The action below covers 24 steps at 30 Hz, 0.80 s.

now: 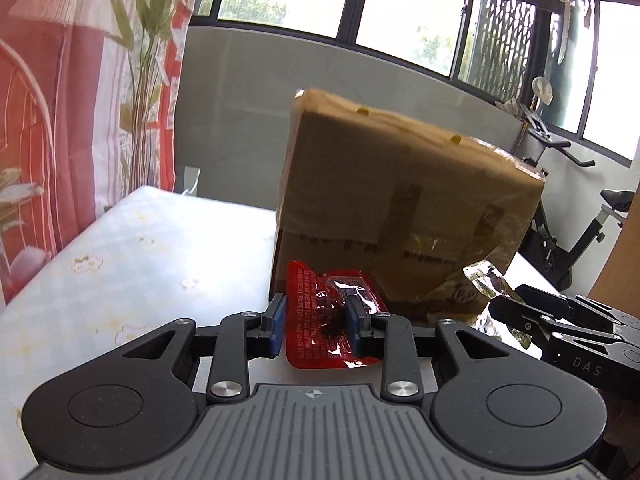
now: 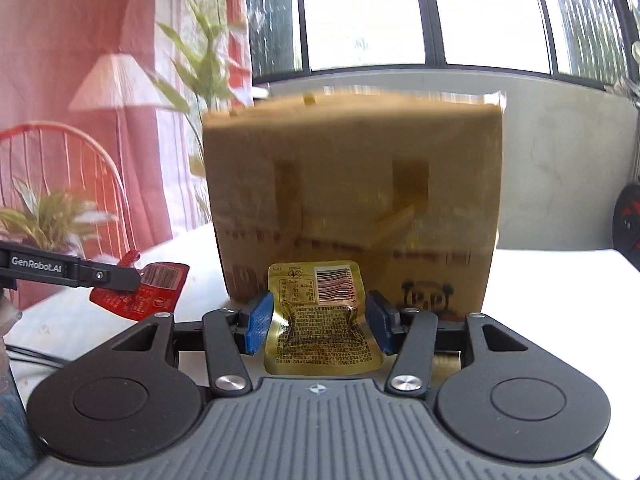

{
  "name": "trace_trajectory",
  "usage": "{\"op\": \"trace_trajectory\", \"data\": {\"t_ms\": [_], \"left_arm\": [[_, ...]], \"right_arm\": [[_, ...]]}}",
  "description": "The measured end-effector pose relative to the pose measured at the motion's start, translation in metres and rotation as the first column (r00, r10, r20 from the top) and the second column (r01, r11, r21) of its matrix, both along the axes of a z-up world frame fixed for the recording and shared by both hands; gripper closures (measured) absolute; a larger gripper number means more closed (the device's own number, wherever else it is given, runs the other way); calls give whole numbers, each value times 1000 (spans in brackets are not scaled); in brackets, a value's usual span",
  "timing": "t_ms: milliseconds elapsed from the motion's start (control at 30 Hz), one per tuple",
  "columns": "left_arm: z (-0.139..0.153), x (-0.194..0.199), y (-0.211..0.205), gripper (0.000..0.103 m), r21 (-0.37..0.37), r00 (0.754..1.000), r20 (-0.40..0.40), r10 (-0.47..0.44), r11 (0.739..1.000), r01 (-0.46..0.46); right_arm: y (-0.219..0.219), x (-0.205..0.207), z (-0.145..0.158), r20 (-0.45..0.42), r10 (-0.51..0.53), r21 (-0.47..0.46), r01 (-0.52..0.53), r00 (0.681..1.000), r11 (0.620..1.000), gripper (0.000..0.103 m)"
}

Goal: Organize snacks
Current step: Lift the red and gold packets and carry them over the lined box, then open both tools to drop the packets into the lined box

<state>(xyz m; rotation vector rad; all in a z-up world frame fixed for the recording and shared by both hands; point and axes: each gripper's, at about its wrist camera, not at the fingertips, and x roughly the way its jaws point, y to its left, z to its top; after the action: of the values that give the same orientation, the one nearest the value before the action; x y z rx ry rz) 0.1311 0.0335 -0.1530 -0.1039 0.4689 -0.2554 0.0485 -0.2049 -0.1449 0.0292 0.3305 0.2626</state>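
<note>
left hand-held gripper (image 1: 316,322) is clamped on a red packet (image 1: 320,316); right hand-held gripper (image 2: 318,320) is clamped on a gold packet (image 2: 320,320), both held clear of the tabletop (image 1: 132,276) facing the box (image 1: 400,200), probably for dropping in.

We're seeing two snack packets, both lifted off the tabletop and sitting in front of a cardboard box (image 1: 404,200). Red packet (image 1: 324,320): flat foil sachet w/ white print, crinkled, a dark lump bulging at its centre; it's standing roughly on edge, pinched across its width betw. blue pads. From the right wrist view it's showing a barcode label, tilting a bit. Gold packet (image 2: 320,320): shiny sachet w/ dense black print and a barcode at its upper right, middle puffing out; it's facing the camera nearly flat, squeezed at both side edges. Box is standing upright, brown, taped, slightly blurred.
</note>
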Motion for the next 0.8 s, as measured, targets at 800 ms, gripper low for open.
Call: {"op": "trace_trajectory", "data": {"t_ms": [800], "left_arm": [[126,150,-110,70,69,985,118,-127,990,120]], "right_arm": [[-32,162,131,2,-82,-100,82,997,992,50]]}}
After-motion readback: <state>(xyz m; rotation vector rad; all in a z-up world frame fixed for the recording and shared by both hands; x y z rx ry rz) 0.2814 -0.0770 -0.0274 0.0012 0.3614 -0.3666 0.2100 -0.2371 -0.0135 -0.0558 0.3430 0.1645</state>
